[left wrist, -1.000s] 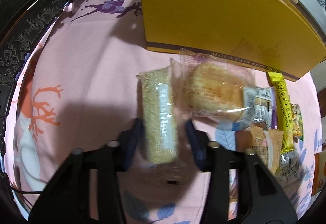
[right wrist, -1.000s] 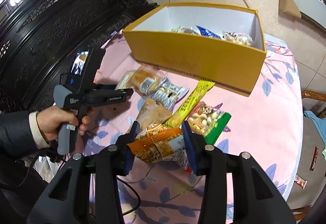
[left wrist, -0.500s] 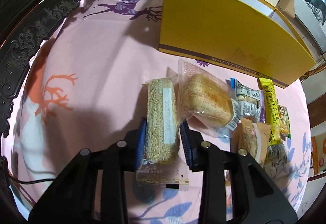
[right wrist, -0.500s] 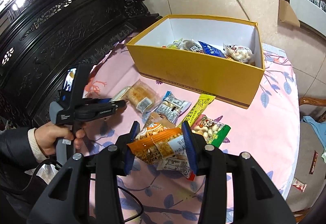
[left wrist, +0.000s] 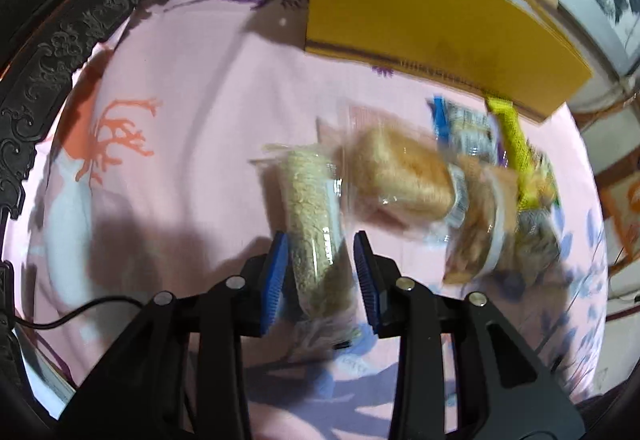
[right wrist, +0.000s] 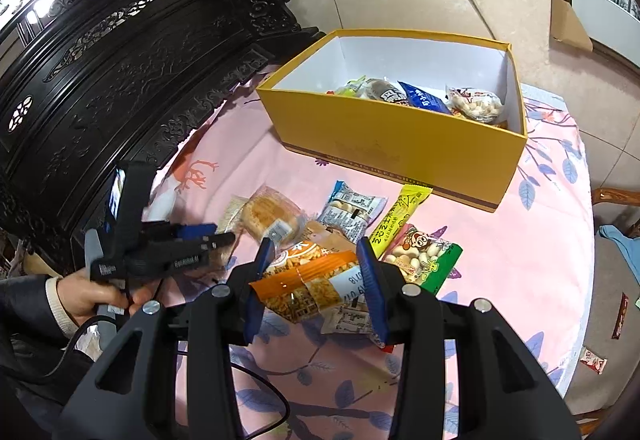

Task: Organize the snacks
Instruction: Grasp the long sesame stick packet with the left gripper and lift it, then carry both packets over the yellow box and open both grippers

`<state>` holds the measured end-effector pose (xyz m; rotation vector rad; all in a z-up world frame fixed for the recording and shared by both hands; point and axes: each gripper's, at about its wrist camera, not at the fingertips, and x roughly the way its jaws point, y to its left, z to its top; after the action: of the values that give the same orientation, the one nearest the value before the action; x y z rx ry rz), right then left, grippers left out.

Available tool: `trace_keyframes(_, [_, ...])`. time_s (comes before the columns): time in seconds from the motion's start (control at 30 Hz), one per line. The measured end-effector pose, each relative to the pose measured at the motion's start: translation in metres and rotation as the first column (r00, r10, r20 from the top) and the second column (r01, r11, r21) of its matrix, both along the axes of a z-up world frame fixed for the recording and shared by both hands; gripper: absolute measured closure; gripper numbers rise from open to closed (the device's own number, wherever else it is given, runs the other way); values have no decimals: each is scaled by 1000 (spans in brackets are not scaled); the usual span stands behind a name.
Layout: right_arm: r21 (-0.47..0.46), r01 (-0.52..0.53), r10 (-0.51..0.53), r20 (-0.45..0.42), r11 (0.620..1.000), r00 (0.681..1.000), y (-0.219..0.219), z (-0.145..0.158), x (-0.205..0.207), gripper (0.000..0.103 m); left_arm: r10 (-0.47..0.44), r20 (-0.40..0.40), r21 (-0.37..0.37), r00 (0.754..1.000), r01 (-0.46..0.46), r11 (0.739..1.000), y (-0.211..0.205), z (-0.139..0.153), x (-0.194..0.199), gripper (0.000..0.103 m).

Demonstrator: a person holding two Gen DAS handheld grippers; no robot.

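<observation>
My left gripper (left wrist: 320, 264) is shut on a clear-wrapped sesame bar (left wrist: 314, 216) and holds it just above the pink tablecloth (left wrist: 180, 160); it also shows in the right wrist view (right wrist: 216, 236). My right gripper (right wrist: 316, 276) is shut on an orange snack packet (right wrist: 308, 284) and holds it above the table. The yellow box (right wrist: 400, 144) stands open at the back with several snacks inside. A wrapped cake (left wrist: 400, 176) lies right of the sesame bar.
Loose snacks lie between the grippers and the box: a white-blue packet (right wrist: 352, 208), a yellow bar (right wrist: 400, 216), a green peanut packet (right wrist: 424, 256). Dark carved furniture (right wrist: 120, 72) borders the table's left. A cable (left wrist: 80, 312) runs at the left edge.
My left gripper closed on the sesame bar and has lifted it slightly, tilting it. My right gripper has risen with the orange packet, so the box's inside shows more.
</observation>
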<state>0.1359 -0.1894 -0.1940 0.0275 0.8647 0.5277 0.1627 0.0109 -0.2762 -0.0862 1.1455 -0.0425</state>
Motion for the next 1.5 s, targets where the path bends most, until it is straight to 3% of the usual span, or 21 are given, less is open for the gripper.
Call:
trace_keyframes(0.17, [-3,-5,5,8,1000,1000,2,3,-2,60,-6,-19,20,1000,6,1000,4,-12,-7,67])
trace_keyframes(0.33, [-9,-2,2,17,1000,1000,1,6,-5,60,-4,1,27,1000,4,1000,8,-7,-10,72])
trace_keyframes(0.87, [0,-9,9,57,1000,998,2,20,-7,60,22,170,-35,985,-16,999,12,78,-29,72])
trace_keyframes(1.23, [1,11,-11,144,1000,990,-10,49,9,60,-15,306,-58,952,34,998,-11,139,3,72])
trace_keyframes(1.5, [14,79,-79,293,997,953,-30,96,60,60,-65,432,-86,899,112,990,-42,190,67,72])
